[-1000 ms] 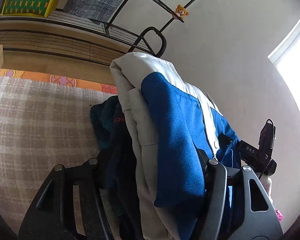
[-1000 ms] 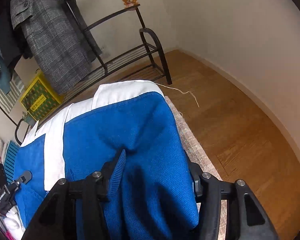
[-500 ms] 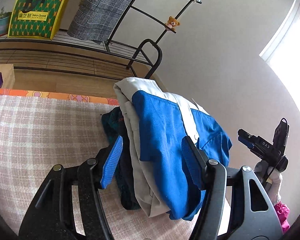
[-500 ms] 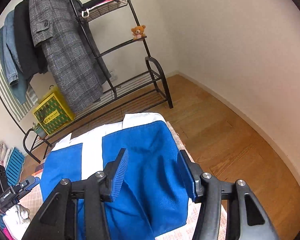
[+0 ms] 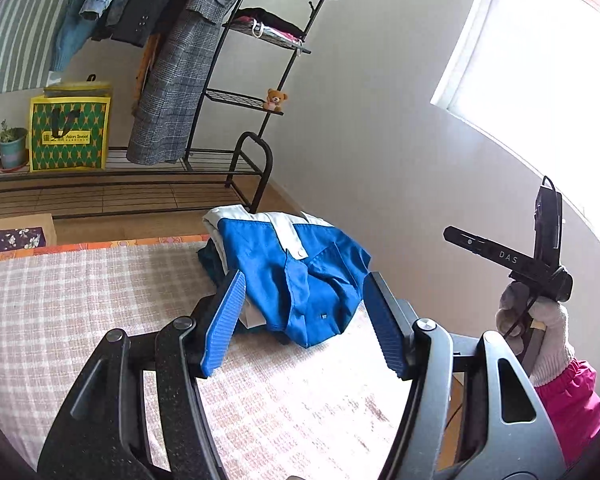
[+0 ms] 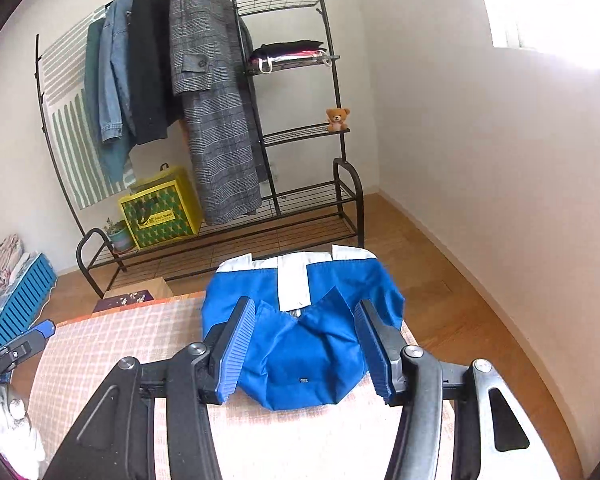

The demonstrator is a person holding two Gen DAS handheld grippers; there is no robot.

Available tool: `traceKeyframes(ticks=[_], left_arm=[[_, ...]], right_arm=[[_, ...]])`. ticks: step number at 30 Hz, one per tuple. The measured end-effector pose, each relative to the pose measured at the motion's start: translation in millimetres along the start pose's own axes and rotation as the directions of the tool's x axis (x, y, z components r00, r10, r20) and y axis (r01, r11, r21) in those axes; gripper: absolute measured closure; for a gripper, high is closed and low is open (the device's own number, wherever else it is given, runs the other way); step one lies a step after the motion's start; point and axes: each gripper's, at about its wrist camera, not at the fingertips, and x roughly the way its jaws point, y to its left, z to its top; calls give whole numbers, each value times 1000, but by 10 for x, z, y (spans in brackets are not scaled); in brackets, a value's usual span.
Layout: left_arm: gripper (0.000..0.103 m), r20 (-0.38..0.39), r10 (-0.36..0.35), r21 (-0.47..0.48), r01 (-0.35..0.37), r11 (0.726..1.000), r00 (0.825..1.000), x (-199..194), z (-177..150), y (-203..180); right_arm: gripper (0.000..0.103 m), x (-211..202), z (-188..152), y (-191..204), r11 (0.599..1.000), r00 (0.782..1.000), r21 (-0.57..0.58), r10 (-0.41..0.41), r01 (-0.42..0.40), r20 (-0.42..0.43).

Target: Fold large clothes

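A folded blue and white garment (image 5: 292, 264) lies on a dark teal garment (image 5: 210, 258) at the far corner of the plaid-covered table (image 5: 80, 300). My left gripper (image 5: 304, 280) hovers above and short of it, open, with nothing between its blue pads. In the right wrist view the same blue garment (image 6: 320, 352) lies flat beyond my right gripper (image 6: 304, 302), which is open too and raised clear of the cloth. The right gripper (image 5: 460, 238) shows side-on at the right, held by a gloved hand (image 5: 540, 320). The left gripper (image 6: 40, 330) peeks in at the left edge.
A black clothes rack (image 6: 332, 80) with hanging coats (image 6: 216, 112) stands behind the table, with a yellow-green bag (image 6: 160, 212), a potted plant (image 5: 10, 148) and a small teddy bear (image 6: 337, 118) on it. Wooden floor and a white wall lie to the right. A blue crate (image 6: 20, 300) sits at left.
Both grippers let go of the blue garment and drew back and upward. The garment now lies flat on the pile, and far more of the room is in view.
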Motion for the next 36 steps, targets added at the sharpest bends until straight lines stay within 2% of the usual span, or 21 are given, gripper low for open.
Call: traceKeyframes(ticks=[6,10,14,16,17,22,24,25,28,32,36], left_arm=[[39,86,27,136,-38,990,996,-1027,-199,-451],[39,114,7,153,-25,988,993,-1497,-344,-545],[38,127,7,161,-28,986,992,-1799,-496,-575],[31,143,15,177,-41,983,990,-1903,-596,-593],[28,151,21,183,-48,982,988,-1940,-647,-592],[26,163,40,199,-72,977,986,-1990,-881,-524],[17,170,59,209,-94,973,984,-1953,-962,-493],[16,174,68,214,-105,971,982,-1928,-1000,-478],[14,162,88,222,-123,967,983,-1789,-1102,-417],[5,148,129,228,-161,960,981,-1574,-1196,-356],[4,131,160,222,-186,957,978,-1413,-1295,-310]], right_arm=[[41,-765,-269,518,999,999,-47,7,-4,44],[36,-1175,-488,825,998,998,-65,-2,6,62],[18,-1476,-714,1072,997,993,-73,-20,28,114],[14,-1594,-853,1188,995,986,-86,-42,57,162],[12,-1635,-930,1252,993,981,-93,-59,77,183],[5,-1651,-1217,1384,990,967,-61,-114,131,229],[2,-1595,-1299,1382,991,965,-34,-119,130,233],[2,-1572,-1342,1379,991,964,-21,-121,129,236],[0,-1436,-1454,1335,990,962,14,-141,142,234],[0,-1224,-1555,1296,984,963,-1,-177,181,203],[0,-1099,-1641,1220,984,965,7,-177,179,192]])
